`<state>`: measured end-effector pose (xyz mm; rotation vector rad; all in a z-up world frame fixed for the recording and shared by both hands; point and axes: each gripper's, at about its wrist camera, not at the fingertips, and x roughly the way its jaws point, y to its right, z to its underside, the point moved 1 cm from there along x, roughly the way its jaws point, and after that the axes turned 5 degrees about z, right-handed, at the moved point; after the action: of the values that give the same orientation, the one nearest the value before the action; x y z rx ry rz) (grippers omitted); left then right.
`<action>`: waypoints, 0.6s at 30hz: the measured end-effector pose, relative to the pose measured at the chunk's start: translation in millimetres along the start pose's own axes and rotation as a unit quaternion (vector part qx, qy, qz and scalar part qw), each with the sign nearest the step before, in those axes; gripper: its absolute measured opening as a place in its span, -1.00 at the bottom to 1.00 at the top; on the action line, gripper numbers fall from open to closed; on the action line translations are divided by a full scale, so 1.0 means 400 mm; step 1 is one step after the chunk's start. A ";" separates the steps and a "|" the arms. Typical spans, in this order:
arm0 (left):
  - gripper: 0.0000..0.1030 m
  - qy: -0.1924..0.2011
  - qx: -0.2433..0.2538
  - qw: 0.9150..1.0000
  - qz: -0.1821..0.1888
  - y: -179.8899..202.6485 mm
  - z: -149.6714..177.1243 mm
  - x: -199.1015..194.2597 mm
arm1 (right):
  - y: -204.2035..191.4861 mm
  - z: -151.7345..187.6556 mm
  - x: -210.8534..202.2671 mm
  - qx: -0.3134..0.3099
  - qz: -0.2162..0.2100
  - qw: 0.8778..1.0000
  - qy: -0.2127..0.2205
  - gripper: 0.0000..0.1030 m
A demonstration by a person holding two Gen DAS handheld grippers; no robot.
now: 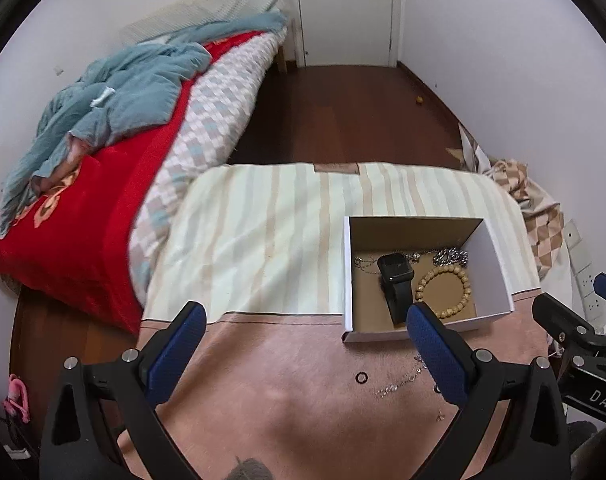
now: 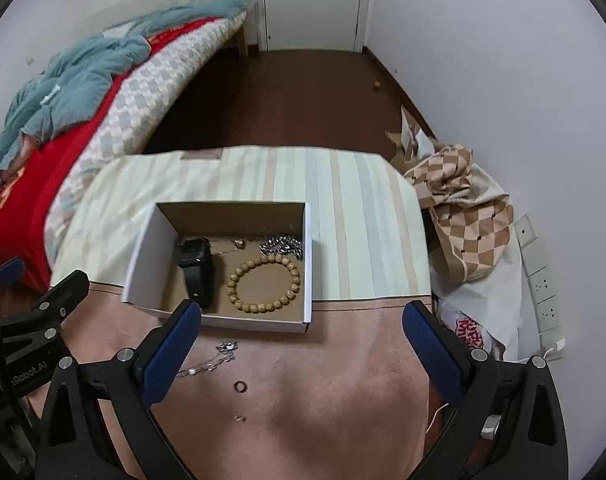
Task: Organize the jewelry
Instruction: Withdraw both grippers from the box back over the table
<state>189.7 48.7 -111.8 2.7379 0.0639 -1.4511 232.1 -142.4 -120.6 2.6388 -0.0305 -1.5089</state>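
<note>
Both the left gripper (image 1: 307, 320) and the right gripper (image 2: 303, 318) point downward, jaws wide apart, holding nothing.

Left tool (image 1: 307, 318): black plastic frame, two fingers (image 1: 435, 356) faced with blue textured pads, round silver screws at the pivots. Right tool (image 2: 303, 316): same build; white lettering shows on its black body, partly cut off.

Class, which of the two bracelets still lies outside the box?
The thin silver chain bracelet, lying on the pink cloth; the wooden bead bracelet already sits inside the box.
</note>
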 end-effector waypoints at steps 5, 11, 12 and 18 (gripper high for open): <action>1.00 0.022 0.003 1.000 -0.002 -0.009 0.021 -0.079 | 0.000 0.017 -0.086 0.007 -0.005 1.000 0.023 0.98; 1.00 0.039 0.000 0.999 0.003 -0.014 0.055 -0.159 | -0.008 0.044 -0.173 0.015 -0.008 0.999 0.048 0.98; 1.00 0.042 -0.001 0.999 0.001 -0.015 0.061 -0.170 | -0.010 0.052 -0.185 0.017 -0.011 0.999 0.050 0.98; 1.00 0.033 -0.006 0.999 -0.028 -0.032 0.127 -0.149 | -0.027 0.122 -0.152 0.018 -0.032 0.999 0.020 0.98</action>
<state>113.6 57.6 -91.2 2.7962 0.1505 -1.3684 158.7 -131.3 -94.0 2.7219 0.0317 -1.4876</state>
